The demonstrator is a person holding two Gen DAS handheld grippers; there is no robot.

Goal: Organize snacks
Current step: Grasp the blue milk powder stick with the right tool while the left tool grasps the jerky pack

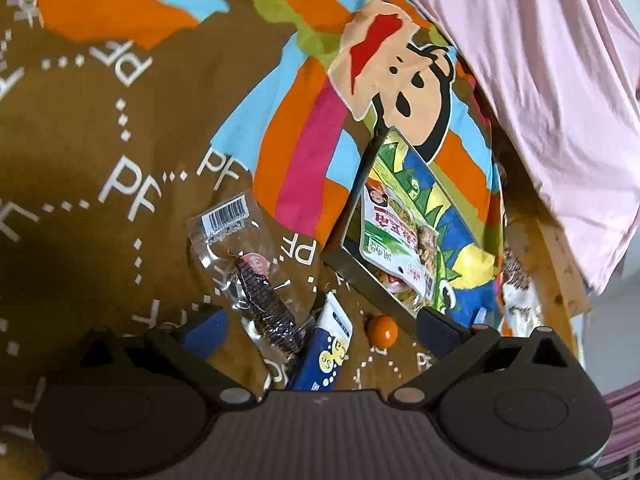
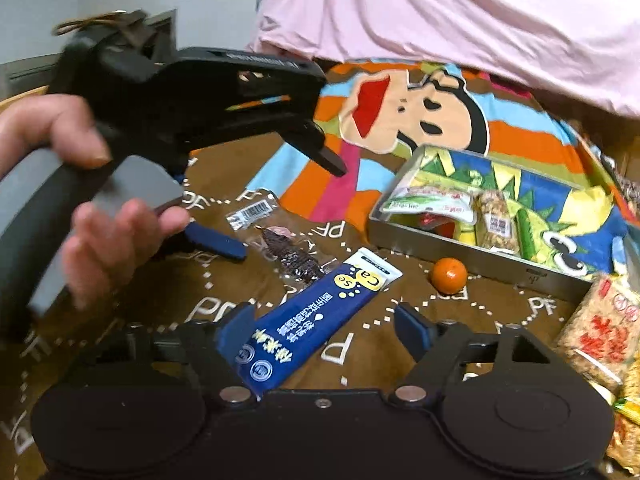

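On the brown cartoon-print bedspread (image 2: 240, 280), the left gripper (image 1: 320, 324), held in a person's hand (image 2: 100, 232), stands wide open and empty over the clear plastic packet of dark dried snack (image 2: 288, 254). Just right of that, the right gripper (image 2: 326, 332) is partly open, with the blue-and-white snack stick pack (image 2: 316, 316) lying between its blue pads (image 2: 412, 330) but not pinched. Further right a small orange fruit (image 2: 449, 275) sits just beside the rectangular metal tin (image 2: 460, 254), which holds several snack bags.

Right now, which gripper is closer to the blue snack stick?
Right. The right gripper has open jaws straddling the blue snack stick; the left gripper hovers beside it, over the clear packet.
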